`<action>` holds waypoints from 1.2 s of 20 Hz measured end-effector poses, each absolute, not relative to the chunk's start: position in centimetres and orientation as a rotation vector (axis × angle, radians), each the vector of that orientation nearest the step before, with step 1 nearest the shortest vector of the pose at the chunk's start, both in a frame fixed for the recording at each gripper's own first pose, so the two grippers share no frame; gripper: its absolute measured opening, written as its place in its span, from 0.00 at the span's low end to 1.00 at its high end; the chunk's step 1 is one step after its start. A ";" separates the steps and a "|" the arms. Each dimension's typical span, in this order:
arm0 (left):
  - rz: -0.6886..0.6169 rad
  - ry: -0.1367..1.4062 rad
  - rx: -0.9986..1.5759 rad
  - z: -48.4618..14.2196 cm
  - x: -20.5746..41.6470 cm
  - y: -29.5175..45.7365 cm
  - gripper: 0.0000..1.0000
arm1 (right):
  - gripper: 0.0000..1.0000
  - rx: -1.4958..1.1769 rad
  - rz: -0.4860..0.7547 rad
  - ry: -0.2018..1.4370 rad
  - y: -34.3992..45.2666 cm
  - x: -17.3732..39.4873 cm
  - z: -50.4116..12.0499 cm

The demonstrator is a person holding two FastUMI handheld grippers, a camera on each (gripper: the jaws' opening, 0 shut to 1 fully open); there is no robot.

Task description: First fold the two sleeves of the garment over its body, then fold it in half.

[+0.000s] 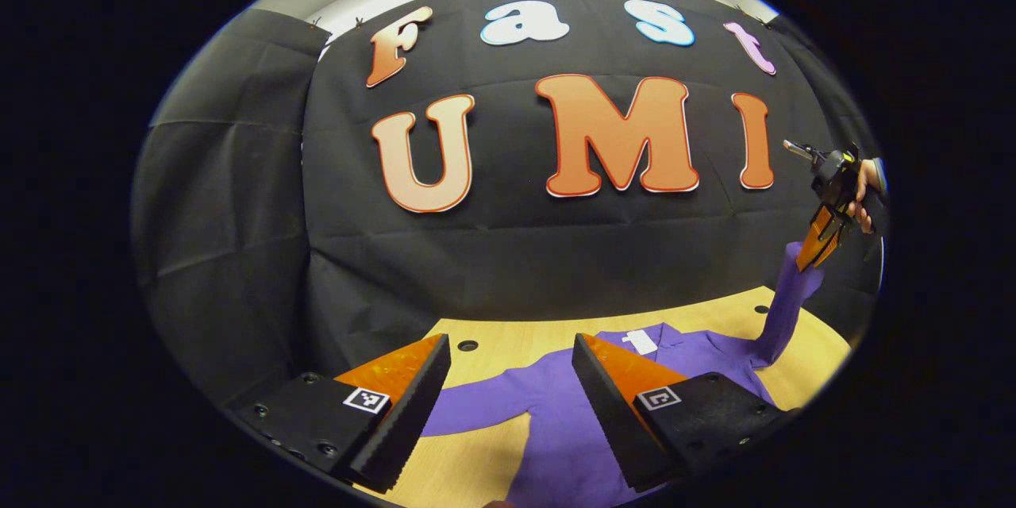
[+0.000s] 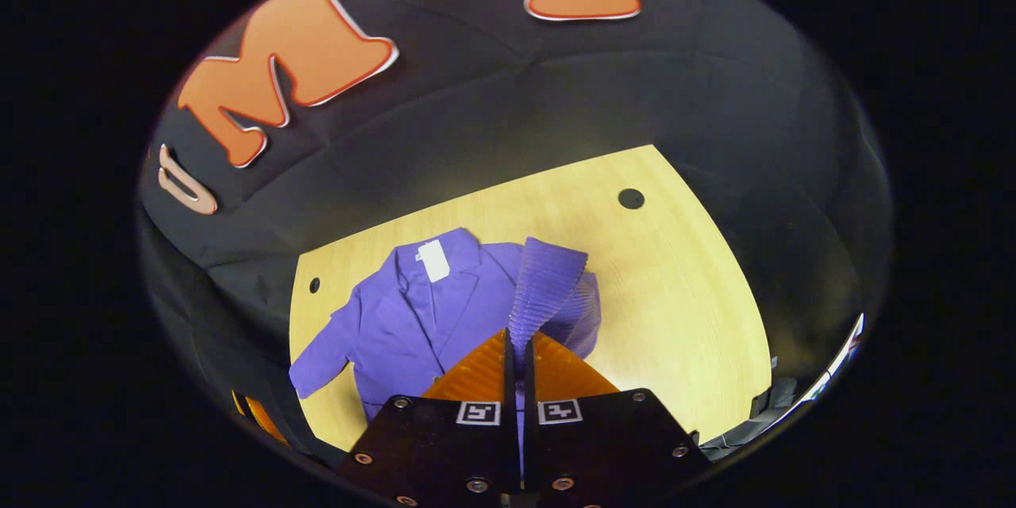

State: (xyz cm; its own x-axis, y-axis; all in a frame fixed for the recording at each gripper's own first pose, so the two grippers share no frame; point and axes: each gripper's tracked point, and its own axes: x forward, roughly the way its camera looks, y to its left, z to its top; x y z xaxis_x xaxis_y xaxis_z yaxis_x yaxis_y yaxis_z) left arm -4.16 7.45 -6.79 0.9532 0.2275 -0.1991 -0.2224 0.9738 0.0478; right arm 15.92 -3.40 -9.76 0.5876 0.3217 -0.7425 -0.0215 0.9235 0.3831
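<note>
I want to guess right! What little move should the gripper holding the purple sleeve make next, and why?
Probably carry the sleeve sideways over the jacket's body and lay it down. The right gripper pinches it, lifted above the table, so that fold isn't done yet.

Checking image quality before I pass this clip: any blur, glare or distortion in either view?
Left gripper view: sharp, strong fisheye bend; the table edge curves, and the right gripper looks small and stretched at the rim. Right gripper view: sharp, the jacket evenly lit, the sleeve crisp, corners darkening, no glare.

left gripper (image 1: 508,405) | black screwed bodies | square coded tags | toothed jaws
</note>
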 end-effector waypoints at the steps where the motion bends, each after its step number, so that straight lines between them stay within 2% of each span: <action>1: 0.236 0.205 0.027 -6.7 -4.3 8.1 0.97 | 0.03 0.346 0.218 0.922 -2.4 15.9 -9.3; 12: 0.322 0.255 0.014 -9.2 -5.5 14.8 0.97 | 0.03 0.264 0.437 0.927 12.3 14.4 -7.0; 21: 0.370 0.293 0.016 -10.5 -6.1 17.5 0.97 | 0.03 0.228 0.569 0.989 20.6 12.1 -8.8; 24: 0.385 0.308 0.006 -11.1 -6.2 18.0 0.97 | 0.07 0.243 0.607 1.016 22.5 11.3 -9.1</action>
